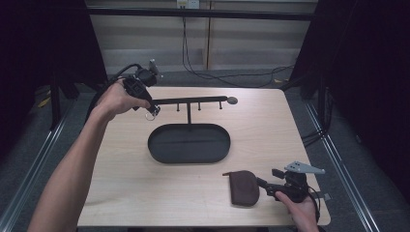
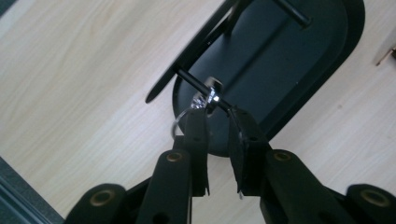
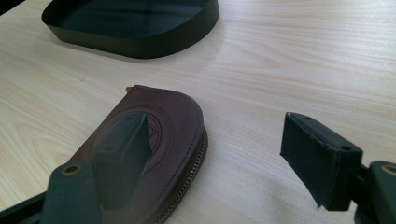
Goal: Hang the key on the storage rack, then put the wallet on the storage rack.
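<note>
High view puts the left claw [image 1: 153,110] up at the left end of the black hanger stand [image 1: 193,100], whose rail rises over the oval tray [image 1: 188,143], seemingly so the silver key ring [image 1: 151,116] can hang on a peg; the brown pouch [image 1: 244,187] lies flat on the surface [image 1: 270,130], near its front edge, beside the right claw [image 1: 263,183]. Left gripper view shows the 2 jaws narrowly apart, the key ring [image 2: 198,105] at their tips by the peg; whether they pinch it I cannot tell; right gripper view shows jaws wide apart, 1 over the pouch [image 3: 154,154], gripping nothing.

Left claw [image 1: 151,107] raised (jaws nearly closed), right claw [image 1: 263,182] open
</note>
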Motion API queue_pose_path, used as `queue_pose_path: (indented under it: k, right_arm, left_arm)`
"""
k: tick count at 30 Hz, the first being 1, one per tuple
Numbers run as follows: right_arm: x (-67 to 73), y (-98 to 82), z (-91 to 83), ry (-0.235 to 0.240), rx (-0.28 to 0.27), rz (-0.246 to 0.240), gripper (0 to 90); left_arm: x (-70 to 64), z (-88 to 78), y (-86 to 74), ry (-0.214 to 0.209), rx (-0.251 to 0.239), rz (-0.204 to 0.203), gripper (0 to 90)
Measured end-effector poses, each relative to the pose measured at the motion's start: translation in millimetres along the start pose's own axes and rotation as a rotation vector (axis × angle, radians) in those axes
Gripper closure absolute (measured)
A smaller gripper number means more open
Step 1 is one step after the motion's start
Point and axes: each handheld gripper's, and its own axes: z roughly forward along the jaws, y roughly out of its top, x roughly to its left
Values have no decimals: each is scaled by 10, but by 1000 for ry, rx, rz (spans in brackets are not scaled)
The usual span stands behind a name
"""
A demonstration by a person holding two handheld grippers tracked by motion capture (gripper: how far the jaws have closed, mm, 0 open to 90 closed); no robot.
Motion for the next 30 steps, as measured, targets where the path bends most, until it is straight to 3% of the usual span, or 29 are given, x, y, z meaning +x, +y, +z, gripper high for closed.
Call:
queue_pose_path:
  k: [5, 14, 19, 30]
  right_arm:
    - [4, 2, 5, 3, 2, 1, 238]
    - [-3, 12, 23, 1, 7, 5, 238]
    - [0, 8, 12, 0, 2, 2, 238]
    - [-3, 7, 12, 0, 3, 3, 237]
  left_arm:
    - [21, 2, -84, -35, 12, -31, 765]
    - [-35, 16, -258, -73, 6, -23, 766]
    - [-75, 51, -365, -87, -21, -52, 740]
    - [-206, 165, -635, -105, -112, -45, 624]
